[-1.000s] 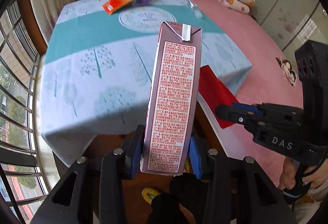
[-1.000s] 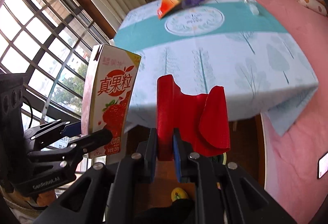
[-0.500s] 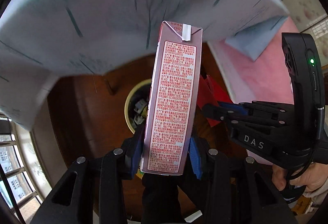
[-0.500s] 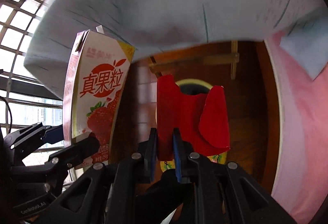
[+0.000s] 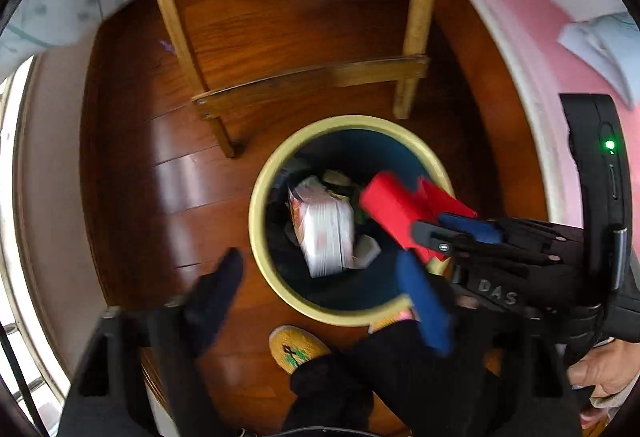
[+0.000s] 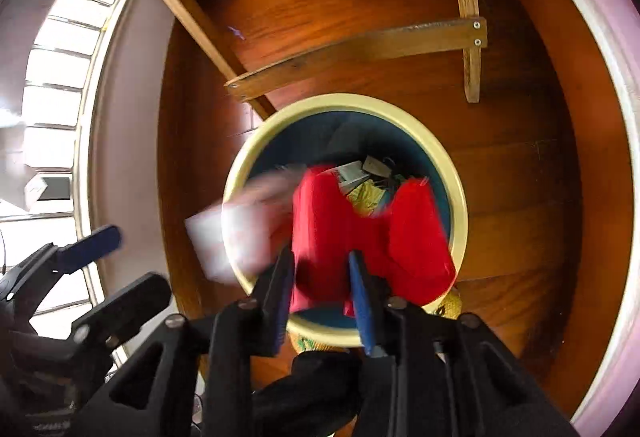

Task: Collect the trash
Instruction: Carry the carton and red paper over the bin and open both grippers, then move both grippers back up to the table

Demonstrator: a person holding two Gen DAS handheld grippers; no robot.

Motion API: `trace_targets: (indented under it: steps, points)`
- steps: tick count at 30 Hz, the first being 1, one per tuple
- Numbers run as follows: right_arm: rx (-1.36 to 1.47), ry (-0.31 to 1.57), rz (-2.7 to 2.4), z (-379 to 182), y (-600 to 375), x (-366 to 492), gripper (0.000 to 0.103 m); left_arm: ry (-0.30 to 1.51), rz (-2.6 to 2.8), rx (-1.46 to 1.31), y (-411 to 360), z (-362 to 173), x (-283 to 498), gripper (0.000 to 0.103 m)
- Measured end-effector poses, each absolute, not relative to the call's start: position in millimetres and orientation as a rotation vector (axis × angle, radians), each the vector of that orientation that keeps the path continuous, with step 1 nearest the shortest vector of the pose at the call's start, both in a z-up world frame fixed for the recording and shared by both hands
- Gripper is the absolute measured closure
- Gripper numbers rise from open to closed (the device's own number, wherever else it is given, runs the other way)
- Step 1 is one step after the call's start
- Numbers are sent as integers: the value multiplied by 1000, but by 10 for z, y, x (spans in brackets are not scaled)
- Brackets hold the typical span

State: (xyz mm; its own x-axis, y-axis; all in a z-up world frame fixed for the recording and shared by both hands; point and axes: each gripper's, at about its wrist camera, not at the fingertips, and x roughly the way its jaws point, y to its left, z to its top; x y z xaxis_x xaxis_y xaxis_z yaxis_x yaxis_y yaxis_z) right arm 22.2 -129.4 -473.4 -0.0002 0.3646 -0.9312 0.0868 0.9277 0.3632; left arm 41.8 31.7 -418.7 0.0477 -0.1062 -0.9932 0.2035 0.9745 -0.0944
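A round bin (image 5: 276, 157) (image 6: 456, 189) with a yellow rim and dark blue inside stands on the wood floor below both grippers. The pink milk carton (image 5: 324, 233) (image 6: 236, 233) is blurred, loose and dropping into it among other trash. My left gripper (image 5: 320, 297) (image 6: 134, 261) hangs over the bin's near rim, its jaws opening wide with nothing between the fingers. My right gripper (image 6: 322, 261) (image 5: 436, 227) points down over the bin's right side. Its jaws are opening, and the folded red paper (image 6: 332, 221) (image 5: 392, 205) still sits between the parted pads.
Wooden table legs and a crossbar (image 5: 308, 77) (image 6: 360, 41) stand just behind the bin. A yellow slipper (image 5: 298, 349) and a dark trouser leg are at the near rim. A pink bed edge (image 5: 532, 49) curves at the right, a bright window (image 6: 52, 105) at the left.
Both grippers dropped from table height to just above the bin. The left one opened and the carton fell out. The right one's jaws parted around the red paper.
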Motion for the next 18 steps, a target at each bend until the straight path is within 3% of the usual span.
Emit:
trace_targets:
  steps: [2,4,12,18]
  points:
    - [352,1555,210,-4756,-1323,237,65,1498,-202,82,342,-4232,415,18]
    - [353,1544,200,-4738,-1345,242,63,1484,-165,78,391,-4213,487,6]
    - [344,1533,177,-4523,-1443,266,63,1435,-72,53,509,-4024,504,5]
    - [366,1510,181,-4070,-1441,241,63,1422,-65,28,546,-3598,455,5]
